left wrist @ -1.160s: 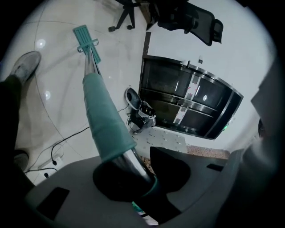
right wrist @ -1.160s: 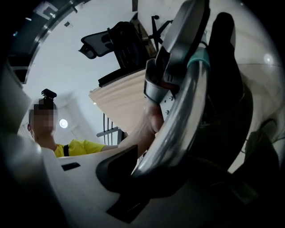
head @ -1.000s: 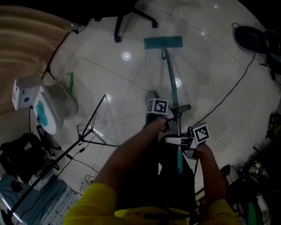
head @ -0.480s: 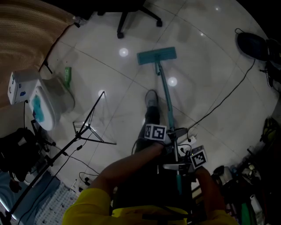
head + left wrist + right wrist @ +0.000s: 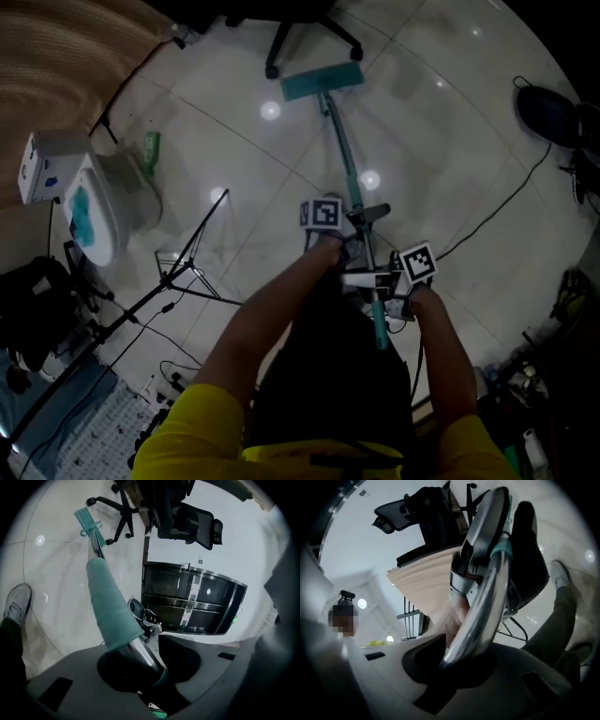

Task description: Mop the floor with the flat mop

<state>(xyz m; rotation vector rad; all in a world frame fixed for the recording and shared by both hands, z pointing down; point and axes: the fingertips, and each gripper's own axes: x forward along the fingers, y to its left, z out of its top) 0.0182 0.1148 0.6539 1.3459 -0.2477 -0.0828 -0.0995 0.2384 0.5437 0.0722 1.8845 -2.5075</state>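
Teal pad of the flat mop lies flat on the floor at the far end, just short of the office chair base. Its handle runs back near to both grippers.

The left gripper is the farther one, fingers clamped round the shaft just below the teal sleeve (shaft fills the notch in the left gripper view). The right gripper sits nearer, fingers closed on bare metal shaft close to the handle's near end.

Looks like the stroke is at full reach. To do it well:
- Keep the pad flat w/ steady down-pressure from the left gripper & steer w/ the right gripper.
- Stop before the chair castors.
- Draw back or sweep sideways, overlapping the last pass.
- Mind the cable on the right & the tripod legs on the left.

Vs 0.5 s ago:
- The pad has gone farther & a bit left, from open floor to the chair base.
- Both grippers have moved farther w/ it, same grip.
- The shoe then seen left of the shaft is now hidden under the left gripper in the head view.
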